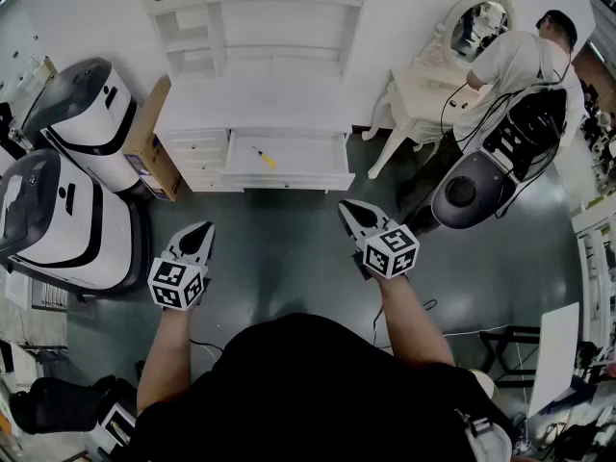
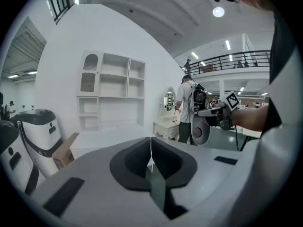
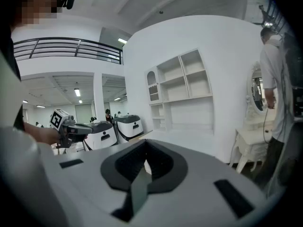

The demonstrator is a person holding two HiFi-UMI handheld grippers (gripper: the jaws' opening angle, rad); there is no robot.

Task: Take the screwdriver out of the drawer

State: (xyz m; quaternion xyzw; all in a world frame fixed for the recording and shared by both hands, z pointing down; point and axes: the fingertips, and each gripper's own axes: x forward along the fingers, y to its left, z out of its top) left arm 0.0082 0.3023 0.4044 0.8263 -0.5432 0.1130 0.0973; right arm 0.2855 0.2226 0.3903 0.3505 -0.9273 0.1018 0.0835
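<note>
Nearest the lens is the operator's black-clad torso [image 1: 298, 383], with both forearms extended over a dark glossy floor [image 1: 279, 253]. Left gripper [image 1: 199, 234]: jaws closed flush together, nothing between them, as confirmed in its own view. Right gripper [image 1: 352, 211]: jaws likewise fully closed and empty. Both grippers are held in the air, well apart from each other and short of the furniture ahead. Ahead stands a white cabinet [image 1: 250, 104] with an open shelf unit [image 1: 255, 17] on top. Its central drawer [image 1: 289, 178] is pulled out. A yellow-handled screwdriver [image 1: 264, 157] lies inside, left of centre on the drawer bottom, angled diagonally, touched by neither gripper. A cardboard box [image 1: 152, 142] leans against the cabinet's left side. Beside the box are two white-and-grey machines [image 1: 87, 114]. At right, a second person [image 1: 520, 61] in a white shirt stands at a white dressing table [image 1: 423, 89] with an oval mirror [image 1: 478, 22].
</note>
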